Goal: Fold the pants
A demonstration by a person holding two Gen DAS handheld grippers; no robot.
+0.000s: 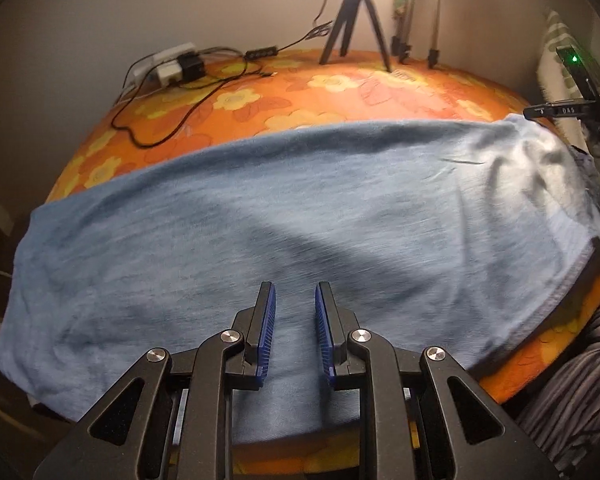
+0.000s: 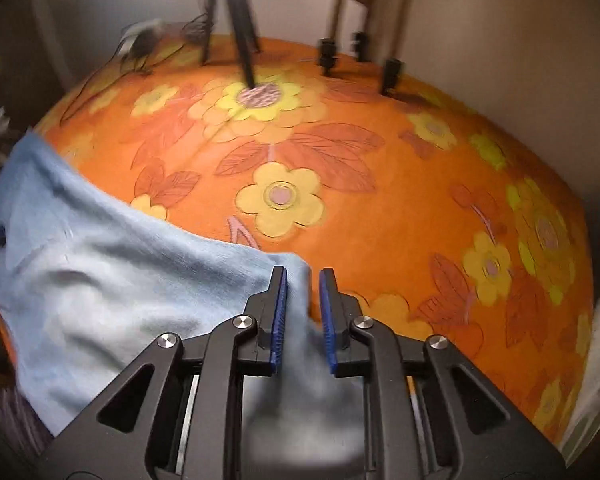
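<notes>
Where the blue pants (image 1: 260,208) lie across an orange floral cloth (image 2: 380,208): left gripper (image 1: 295,292) over them, jaws narrowly parted, empty; right gripper (image 2: 303,280) pinching pants corner.

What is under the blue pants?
The blue pants lie on an orange flowered cloth, which shows all around them. Whatever the cloth covers, and anything beneath the pants, is hidden.
</notes>
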